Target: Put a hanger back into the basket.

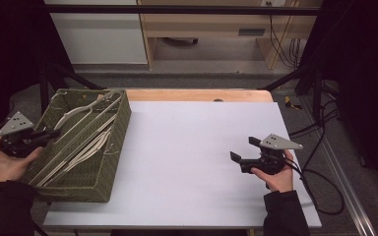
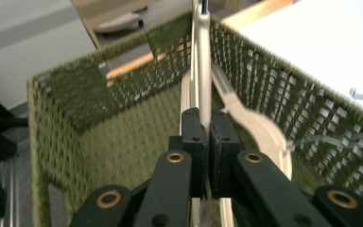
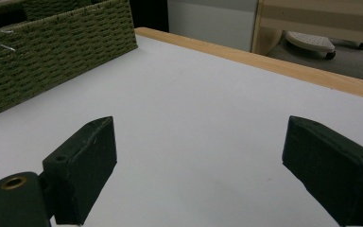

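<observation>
Here the left tool (image 1: pixel 54 132) reaches over the left wall of the green woven basket (image 1: pixel 120 128), which sits at the table's (image 1: pixel 197 142) left edge, its near left corner hanging past that edge. In the left gripper view its two black jaws are pressed together on a thin white hanger (image 2: pixel 201 61), which runs straight up between the pads toward the basket's far wall. More white hangers (image 1: pixel 86 147) lie lengthwise inside the basket, and one curved piece (image 2: pixel 257 127) rests just right of the clamped one. The right tool (image 1: pixel 241 150) is over the bare white table near its right edge, well apart from the basket. Its jaws stand wide apart with nothing between them, and in the right gripper view they frame only tabletop, the basket's side (image 3: pixel 56 42) off at the far left.
</observation>
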Demonstrator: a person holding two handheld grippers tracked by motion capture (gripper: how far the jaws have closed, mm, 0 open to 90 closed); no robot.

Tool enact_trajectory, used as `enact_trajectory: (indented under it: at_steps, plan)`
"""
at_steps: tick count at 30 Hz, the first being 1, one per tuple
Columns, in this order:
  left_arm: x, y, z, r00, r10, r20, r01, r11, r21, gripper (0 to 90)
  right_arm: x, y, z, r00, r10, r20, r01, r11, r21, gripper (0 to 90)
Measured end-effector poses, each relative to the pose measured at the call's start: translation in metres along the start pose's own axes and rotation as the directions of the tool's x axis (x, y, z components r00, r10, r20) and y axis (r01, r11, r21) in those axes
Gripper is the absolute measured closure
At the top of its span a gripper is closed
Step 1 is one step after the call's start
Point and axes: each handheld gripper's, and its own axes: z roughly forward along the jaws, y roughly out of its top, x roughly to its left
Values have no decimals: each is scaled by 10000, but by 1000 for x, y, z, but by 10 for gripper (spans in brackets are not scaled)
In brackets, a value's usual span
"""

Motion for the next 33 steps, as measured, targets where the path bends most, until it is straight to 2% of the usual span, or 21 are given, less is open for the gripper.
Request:
enact_trajectory:
  at_steps: [3, 7, 10, 13, 14, 15, 17, 18, 20, 21, 22, 23, 25, 28, 30, 33]
  plan:
    - [-3, -8, 7, 10000, -63, -15, 63, 9999, 93, 867, 0, 0, 1, 10000, -82, -10, 82, 10000, -13, 113]
    - [-10, -18, 22, 9999, 26, -120, -20, 9988, 480, 867, 0, 0, 1, 10000, -39, 11, 39, 10000, 6, 114]
    - [-14, -25, 31, 9999, -32, -156, 40, 9985, 542, 866, 0, 0, 1, 10000, -23, -1, 23, 10000, -14, 114]
    - [-16, -27, 31, 9992, 117, -383, -90, 9975, 702, 863, 0, 0, 1, 10000, -21, 2, 21, 10000, -28, 115]
    - [-17, -26, 32, 9995, 134, -295, -108, 9962, 867, 861, 1, 0, 1, 10000, -12, -2, 12, 10000, -22, 115]
    - [-17, -26, 34, 9999, 62, -127, -48, 9941, 1085, 853, 1, 0, 1, 10000, -21, -1, 21, 10000, -37, 115]
    - [-17, -26, 38, 9998, 108, 151, -133, 9847, 1740, 828, 1, 0, 1, 10000, -27, -10, 27, 10000, -33, 115]
    - [-17, -26, 38, 9993, 0, 368, -66, 9840, 1779, 818, 1, 0, 0, 10000, -27, -5, 27, 10000, -40, 115]
    - [-18, -27, 40, 9983, -275, 511, 181, 9845, 1746, 810, 1, 0, 0, 10000, -16, 2, 16, 10000, -44, 115]
    - [-18, -26, 41, 9961, -376, 796, 214, 9803, 1963, 798, 1, 0, 0, 10000, -51, 0, 51, 10000, -65, 116]
    - [-19, -26, 43, 9952, -379, 902, 183, 9778, 2089, 783, 1, 0, 0, 10000, -42, 6, 42, 10000, -55, 116]
    - [-20, -26, 45, 9935, -407, 1066, 126, 9676, 2521, 772, 1, 0, 0, 10000, -49, 4, 49, 10000, -47, 116]
    - [-22, -27, 50, 9939, -413, 1020, 116, 9610, 2762, 742, 1, -1, 0, 10000, -51, -25, 50, 10000, -34, 116]
    - [-23, -26, 50, 9934, -504, 1026, 227, 9665, 2557, 692, 1, -1, 0, 10000, -62, -17, 62, 10000, -43, 116]
    - [-22, -24, 48, 9910, -746, 1115, 471, 9716, 2317, 638, 1, 0, 0, 10000, -72, -1, 72, 10000, -43, 116]
    - [-24, -18, 43, 9915, -613, 1147, 354, 9759, 2153, 569, 1, 0, 0, 10000, -41, -22, 41, 10000, -45, 116]
